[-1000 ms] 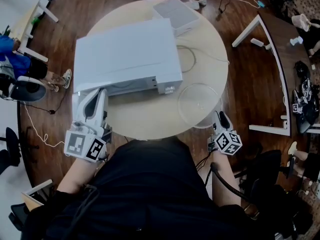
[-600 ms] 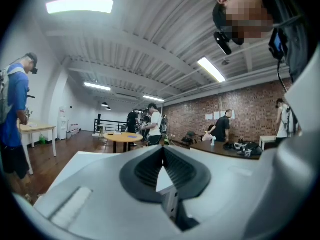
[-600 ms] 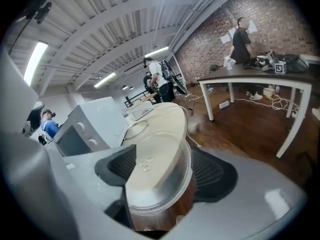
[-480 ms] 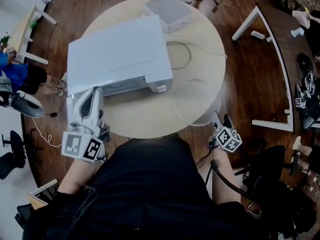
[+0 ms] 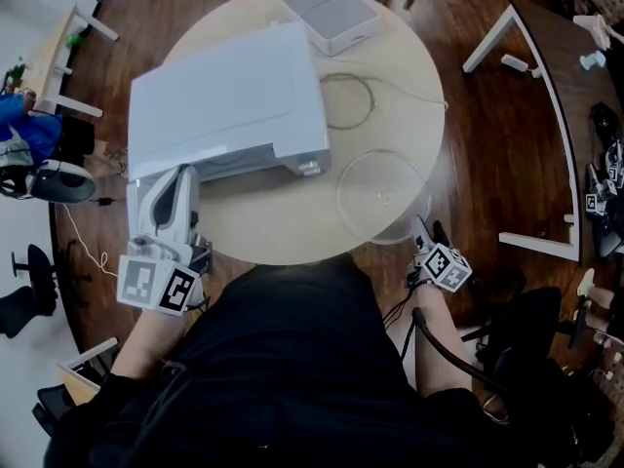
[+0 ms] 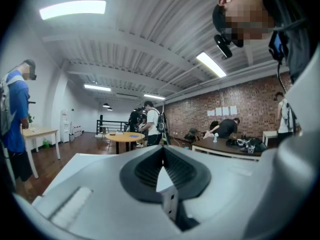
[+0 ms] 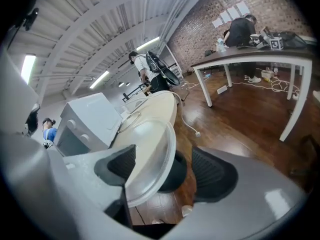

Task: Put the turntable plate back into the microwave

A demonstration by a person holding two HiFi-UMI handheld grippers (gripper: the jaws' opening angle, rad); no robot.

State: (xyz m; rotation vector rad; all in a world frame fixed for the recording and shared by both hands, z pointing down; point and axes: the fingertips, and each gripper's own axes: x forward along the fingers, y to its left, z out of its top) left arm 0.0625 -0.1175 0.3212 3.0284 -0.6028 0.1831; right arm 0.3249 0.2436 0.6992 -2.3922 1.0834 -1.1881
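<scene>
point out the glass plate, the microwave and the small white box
glass plate (image 5: 382,195), head view, its centre
microwave (image 5: 224,100), head view, its top panel
small white box (image 5: 331,13), head view, its top face

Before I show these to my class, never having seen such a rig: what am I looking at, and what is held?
No robot: a person holds a hand-held gripper in each hand. One camera sits on their head, looking down; one rides on each gripper. On the round table stand a white microwave, a white box and a cable, with the glass turntable plate at its near right edge. The left hand-held gripper is closed on a thin white edge at the microwave's front, seemingly its door. The right hand-held gripper has just been opening; the plate's rim lies between its wide jaws, unclamped.
</scene>
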